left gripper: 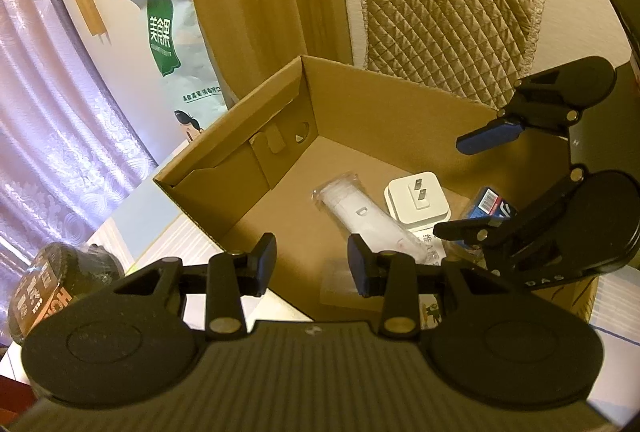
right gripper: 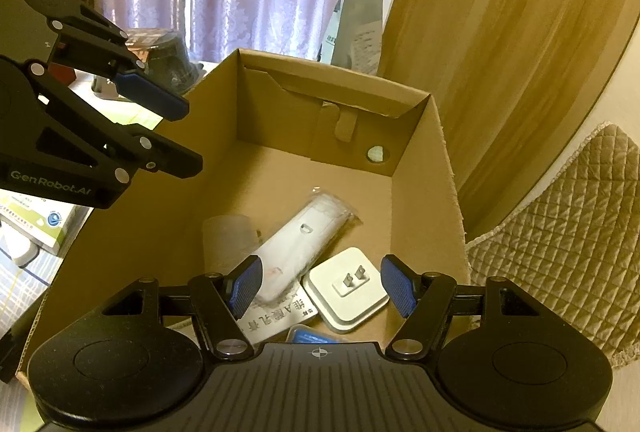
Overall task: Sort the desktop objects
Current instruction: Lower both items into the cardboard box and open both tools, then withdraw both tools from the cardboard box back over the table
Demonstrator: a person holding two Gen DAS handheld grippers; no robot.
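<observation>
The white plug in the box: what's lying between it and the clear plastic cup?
A long white item sealed in a clear bag lies slanted between the plug and the cup, seen best from the right wrist.

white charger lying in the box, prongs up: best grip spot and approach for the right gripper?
Grip the white charger across its two flat opposite sides, coming straight down from above. It lies flat on the floor of the cardboard box, prongs pointing up, so the sides are the only parallel faces exposed. The right gripper is open and already hovers over it. Watch the bagged white item touching its left edge.
</observation>
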